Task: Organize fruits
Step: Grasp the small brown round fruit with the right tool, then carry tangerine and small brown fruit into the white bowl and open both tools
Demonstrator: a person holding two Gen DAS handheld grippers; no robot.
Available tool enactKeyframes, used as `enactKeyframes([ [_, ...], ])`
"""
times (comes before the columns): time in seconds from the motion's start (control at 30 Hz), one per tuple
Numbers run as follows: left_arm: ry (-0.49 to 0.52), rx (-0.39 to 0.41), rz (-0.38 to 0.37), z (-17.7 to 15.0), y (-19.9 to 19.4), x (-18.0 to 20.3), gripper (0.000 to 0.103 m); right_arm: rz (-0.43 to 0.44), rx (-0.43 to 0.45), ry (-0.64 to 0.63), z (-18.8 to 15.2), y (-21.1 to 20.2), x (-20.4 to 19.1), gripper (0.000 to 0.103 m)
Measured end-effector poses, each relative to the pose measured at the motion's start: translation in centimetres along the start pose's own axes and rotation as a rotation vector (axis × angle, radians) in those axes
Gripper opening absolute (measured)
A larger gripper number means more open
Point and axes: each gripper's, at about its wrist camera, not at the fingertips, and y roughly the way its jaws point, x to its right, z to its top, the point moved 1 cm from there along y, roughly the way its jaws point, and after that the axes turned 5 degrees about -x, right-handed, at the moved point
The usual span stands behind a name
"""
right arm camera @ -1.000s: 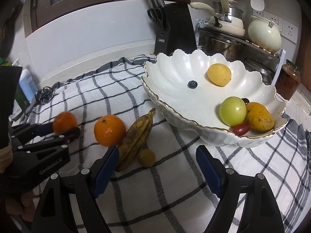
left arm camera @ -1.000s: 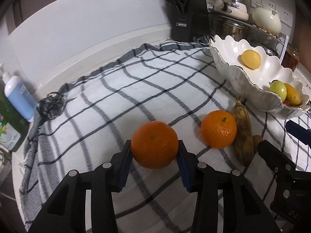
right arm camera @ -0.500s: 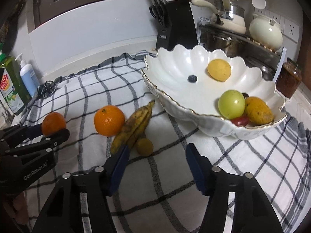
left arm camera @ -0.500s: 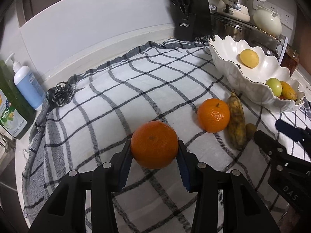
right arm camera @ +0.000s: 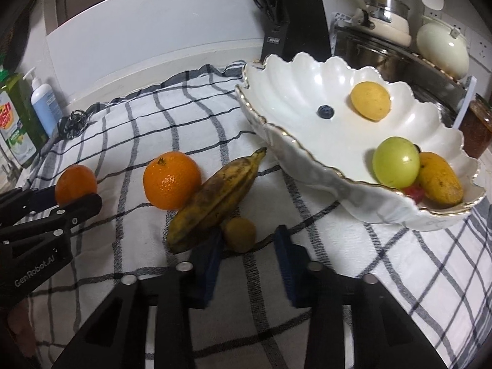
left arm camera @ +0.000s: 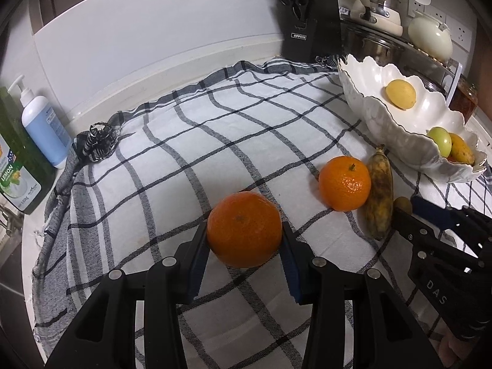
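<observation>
My left gripper (left arm camera: 244, 230) is shut on an orange (left arm camera: 244, 229), just above the checked cloth (left arm camera: 184, 153). A second orange (right arm camera: 172, 180) and a browned banana (right arm camera: 218, 193) lie on the cloth beside the white scalloped bowl (right arm camera: 276, 92). The bowl holds a yellow fruit, a green one, a mango, a red one and a blueberry. My right gripper (right arm camera: 247, 236) is low over the cloth and its jaws are closing. A small brown kiwi-like fruit (right arm camera: 239, 234) sits between its tips; a gap still shows at the right pad.
A black knife block (left arm camera: 310, 27) stands at the back wall. Pots and a cream kettle (right arm camera: 442, 46) stand behind the bowl, with a jar (right arm camera: 476, 129) at far right. Soap bottles (left arm camera: 43, 129) and a metal scrubber (left arm camera: 98, 143) sit off the cloth's left edge.
The right gripper's jaws have narrowed from wide apart and it has sunk toward the small brown fruit, which now sits between the tips. The left gripper still holds its orange in place.
</observation>
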Motion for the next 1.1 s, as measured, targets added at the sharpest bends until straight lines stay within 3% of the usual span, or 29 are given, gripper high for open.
enactKeyframes([
  [0.07, 0.002, -0.001, -0.002, 0.0, 0.0, 0.1, 0.043, 0.005, 0.005, -0.008, 0.0, 0.0, -0.1, 0.023],
  [0.57, 0.026, 0.025, -0.021, -0.2, -1.7, 1.3, 0.043, 0.017, 0.054, 0.014, -0.9, -2.8, 0.6, 0.023],
  [1.1, 0.092, 0.108, -0.09, 1.3, -5.7, 6.3, 0.043, -0.006, 0.159, 0.073, -1.4, -8.7, 4.6, 0.023],
])
